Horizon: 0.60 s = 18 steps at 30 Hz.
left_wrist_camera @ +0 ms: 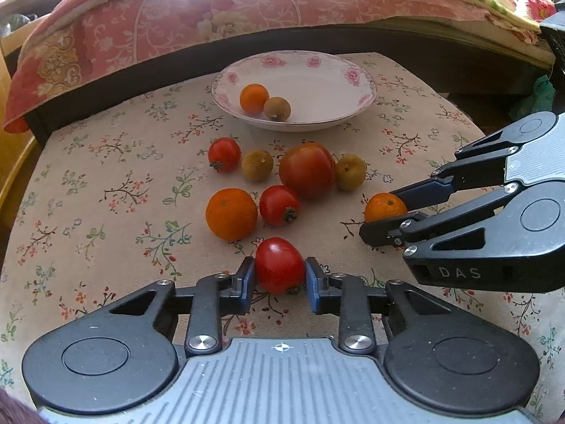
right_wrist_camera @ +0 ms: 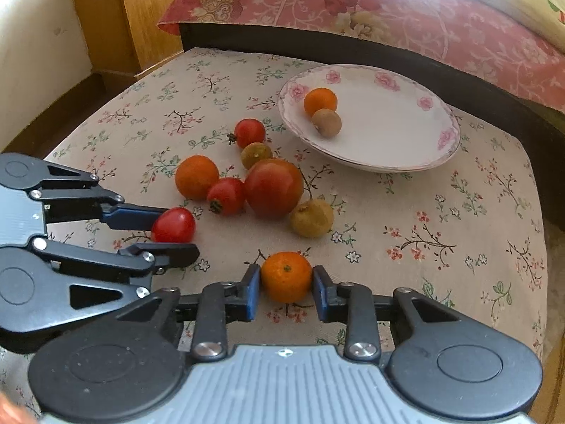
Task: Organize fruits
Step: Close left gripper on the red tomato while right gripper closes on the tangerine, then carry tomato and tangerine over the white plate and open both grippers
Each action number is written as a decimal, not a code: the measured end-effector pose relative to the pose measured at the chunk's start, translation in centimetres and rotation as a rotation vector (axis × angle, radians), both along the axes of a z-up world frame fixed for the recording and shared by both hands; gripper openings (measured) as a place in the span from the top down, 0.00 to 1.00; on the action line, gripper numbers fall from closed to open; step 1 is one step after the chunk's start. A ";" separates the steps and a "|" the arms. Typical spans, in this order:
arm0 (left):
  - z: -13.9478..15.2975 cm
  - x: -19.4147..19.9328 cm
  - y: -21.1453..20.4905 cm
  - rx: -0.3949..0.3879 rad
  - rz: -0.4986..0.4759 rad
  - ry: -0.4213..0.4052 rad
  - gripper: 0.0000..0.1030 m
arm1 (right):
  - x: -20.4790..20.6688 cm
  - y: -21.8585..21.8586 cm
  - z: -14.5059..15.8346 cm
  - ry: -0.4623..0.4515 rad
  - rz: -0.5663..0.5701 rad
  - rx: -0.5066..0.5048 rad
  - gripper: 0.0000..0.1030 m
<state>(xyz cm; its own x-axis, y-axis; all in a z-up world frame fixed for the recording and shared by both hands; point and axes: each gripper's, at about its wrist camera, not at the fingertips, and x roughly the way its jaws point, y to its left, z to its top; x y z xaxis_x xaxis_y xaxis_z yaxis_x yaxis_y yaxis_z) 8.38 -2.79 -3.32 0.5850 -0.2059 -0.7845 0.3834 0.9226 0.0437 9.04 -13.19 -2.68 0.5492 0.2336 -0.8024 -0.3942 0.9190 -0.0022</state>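
Note:
My left gripper [left_wrist_camera: 279,271] is shut on a small red tomato [left_wrist_camera: 279,263] that rests on the flowered cloth; from the right wrist view the same gripper [right_wrist_camera: 176,228] and tomato [right_wrist_camera: 173,225] show at the left. My right gripper [right_wrist_camera: 286,282] is shut on a small orange [right_wrist_camera: 286,275], also down on the cloth; in the left wrist view this gripper [left_wrist_camera: 383,212] and orange [left_wrist_camera: 385,206] lie at the right. A white plate with pink flowers [left_wrist_camera: 349,81] stands at the back and holds a small orange [left_wrist_camera: 253,98] and a brown longan [left_wrist_camera: 277,108].
Loose fruit lies between the grippers and the plate: a big tomato [left_wrist_camera: 307,170], a larger orange [left_wrist_camera: 231,213], two small tomatoes [left_wrist_camera: 279,205] [left_wrist_camera: 224,154] and two longans [left_wrist_camera: 257,165] [left_wrist_camera: 350,171]. A bed with a pink quilt [left_wrist_camera: 212,10] runs behind the table.

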 end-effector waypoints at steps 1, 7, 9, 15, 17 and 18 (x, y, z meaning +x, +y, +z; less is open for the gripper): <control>0.0 0.0 0.0 0.000 0.000 0.001 0.64 | 0.0 0.0 0.0 0.002 0.002 -0.002 0.67; 0.7 0.0 -0.1 -0.018 -0.002 -0.003 0.64 | 0.1 -0.3 0.3 0.005 -0.010 0.015 0.67; 1.3 0.1 -0.3 -0.026 -0.005 -0.018 0.64 | 0.1 -0.2 0.7 -0.005 -0.008 0.022 0.67; 2.7 0.5 -0.9 -0.040 -0.002 -0.057 0.64 | 0.2 -0.8 2.1 -0.040 -0.036 0.044 0.67; 2.9 0.7 -1.2 -0.037 -0.004 -0.068 0.64 | 0.3 -1.0 2.4 -0.049 -0.049 0.044 0.67; 3.0 0.8 -1.3 -0.038 -0.004 -0.071 0.64 | 0.4 -1.1 2.5 -0.052 -0.055 0.045 0.67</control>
<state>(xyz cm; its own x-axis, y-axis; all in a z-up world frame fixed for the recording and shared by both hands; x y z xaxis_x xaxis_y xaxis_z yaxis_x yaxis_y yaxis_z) 9.22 -4.05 -0.27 0.6379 -0.2377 -0.7325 0.3846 0.9224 0.0356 9.40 -14.34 -0.19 0.6026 0.2376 -0.7619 -0.3437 0.9388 0.0209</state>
